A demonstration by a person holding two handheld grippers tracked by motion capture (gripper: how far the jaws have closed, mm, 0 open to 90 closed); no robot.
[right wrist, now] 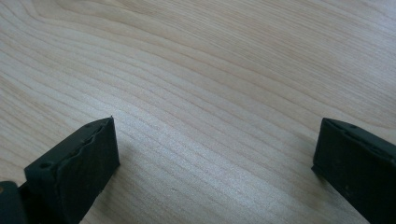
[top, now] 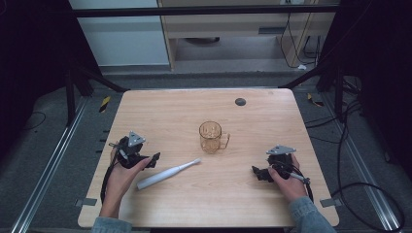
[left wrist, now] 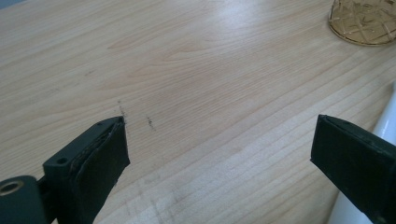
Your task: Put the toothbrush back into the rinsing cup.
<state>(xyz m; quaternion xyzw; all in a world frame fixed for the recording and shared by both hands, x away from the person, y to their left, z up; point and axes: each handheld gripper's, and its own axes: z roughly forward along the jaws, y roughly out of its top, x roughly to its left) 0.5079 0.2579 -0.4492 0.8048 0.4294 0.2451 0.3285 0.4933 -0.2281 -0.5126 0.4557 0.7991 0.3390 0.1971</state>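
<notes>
- Left claw (top: 154, 159) resting wide open just beside toothbrush (top: 167, 174) lying on tabletop (top: 252, 204); grasp not begun.
- Right claw (top: 256, 172) gaping, idle.
- Next, likely: straddling handle, closing; cup (top: 211, 137) standing near.

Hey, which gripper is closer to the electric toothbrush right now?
Left. The left gripper sits just beside the white toothbrush, near its handle end, jaws open. The right gripper rests farther off on the toothbrush's other side, past its brush tip, also open and empty.
</notes>
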